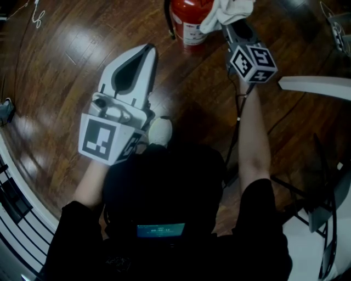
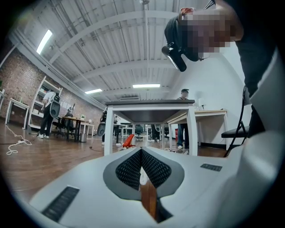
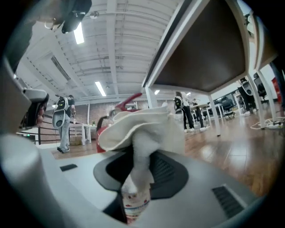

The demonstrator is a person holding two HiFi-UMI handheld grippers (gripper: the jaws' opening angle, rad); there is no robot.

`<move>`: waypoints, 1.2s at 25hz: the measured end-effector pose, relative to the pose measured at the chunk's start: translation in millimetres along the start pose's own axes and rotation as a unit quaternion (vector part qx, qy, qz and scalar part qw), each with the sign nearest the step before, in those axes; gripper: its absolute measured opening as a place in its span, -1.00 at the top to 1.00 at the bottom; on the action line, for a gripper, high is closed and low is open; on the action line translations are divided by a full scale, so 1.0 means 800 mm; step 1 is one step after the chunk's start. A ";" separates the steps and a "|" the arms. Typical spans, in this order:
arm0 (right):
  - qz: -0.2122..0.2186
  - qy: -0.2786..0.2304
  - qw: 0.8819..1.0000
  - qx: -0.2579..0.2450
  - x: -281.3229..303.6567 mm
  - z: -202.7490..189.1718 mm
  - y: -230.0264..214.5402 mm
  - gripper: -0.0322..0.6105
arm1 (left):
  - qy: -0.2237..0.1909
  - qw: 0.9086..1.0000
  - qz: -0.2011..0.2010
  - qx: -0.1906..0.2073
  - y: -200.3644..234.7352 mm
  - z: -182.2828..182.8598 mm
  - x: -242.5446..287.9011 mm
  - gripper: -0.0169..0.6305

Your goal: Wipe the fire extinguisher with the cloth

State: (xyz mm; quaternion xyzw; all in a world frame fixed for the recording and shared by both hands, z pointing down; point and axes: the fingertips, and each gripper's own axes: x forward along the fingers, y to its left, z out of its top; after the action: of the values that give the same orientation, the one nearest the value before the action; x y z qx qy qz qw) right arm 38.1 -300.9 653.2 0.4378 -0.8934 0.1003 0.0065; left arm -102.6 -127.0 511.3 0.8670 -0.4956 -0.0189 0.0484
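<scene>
Head view: my right hand-held gripper [image 1: 235, 23] pinches the white cloth [image 1: 226, 11], draped at the top of the red fire extinguisher [image 1: 189, 19] on the floor [image 1: 66, 44]. My left hand-held gripper [image 1: 140, 60]: 2 jaws together, empty, held clear. Wiping looks underway; next, I'd press the cloth down the cylinder.

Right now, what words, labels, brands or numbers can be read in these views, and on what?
No text is readable.
White label on the fire extinguisher: print too small.
Red-and-blue printed tag on the cloth: blurred.
Lit screen on the person's chest: blurred.
The marker cubes: square patterns only, no words.
</scene>
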 end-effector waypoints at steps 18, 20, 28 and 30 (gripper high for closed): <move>-0.028 0.190 0.980 0.045 0.006 -0.210 -0.026 0.53 | 0.002 1.000 0.013 0.005 0.009 0.005 -0.008 0.94; -0.027 0.167 0.984 0.052 -0.001 -0.189 -0.029 0.53 | -0.002 1.000 0.014 0.004 0.009 0.007 -0.009 0.94; -0.019 -0.020 0.998 0.058 -0.035 0.006 -0.019 0.52 | -0.005 1.000 0.015 0.002 0.007 0.008 -0.008 0.94; -0.014 -0.066 0.996 0.057 -0.042 0.060 -0.003 0.52 | -0.006 1.000 0.015 0.002 0.009 0.008 -0.008 0.94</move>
State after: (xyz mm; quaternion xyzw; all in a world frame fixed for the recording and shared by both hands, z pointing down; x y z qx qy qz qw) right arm 64.3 -285.4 603.0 0.4555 -0.8785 0.1222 -0.0760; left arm -112.4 -125.6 505.4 0.8592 -0.5092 -0.0229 0.0441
